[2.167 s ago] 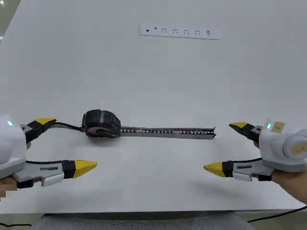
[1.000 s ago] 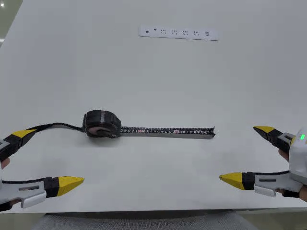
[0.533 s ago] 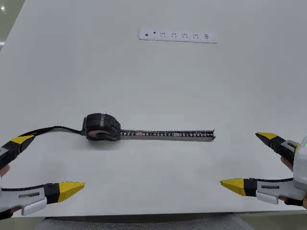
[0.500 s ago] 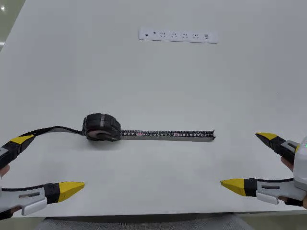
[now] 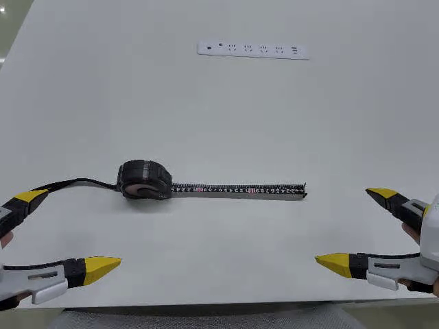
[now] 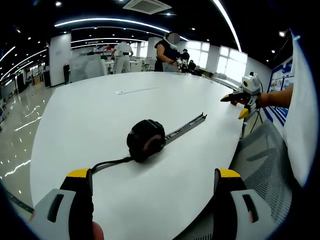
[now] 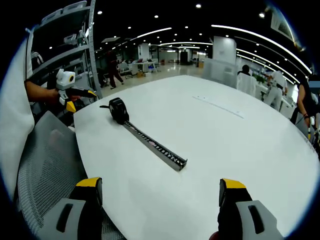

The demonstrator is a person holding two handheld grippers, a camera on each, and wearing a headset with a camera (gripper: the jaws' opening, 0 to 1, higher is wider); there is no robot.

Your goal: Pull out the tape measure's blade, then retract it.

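Jaws of the left gripper [image 5: 72, 228] and right gripper [image 5: 348, 226] gape wide, empty. Between them on the table [image 5: 219, 116] lies the tape [image 5: 206, 187], its blade [image 5: 240, 188] running left-right: case [image 5: 143, 180] nearer the left, hook [image 5: 304, 192] nearer the right.

In the head view the left gripper [image 5: 84, 226] is cut off by the edge at 8 o'clock, and the right gripper [image 5: 341, 225] at 4 o'clock. Numerals on the blade [image 5: 236, 189] are too small to read, as are markings on the power strip [image 5: 252, 49] at 12 o'clock.
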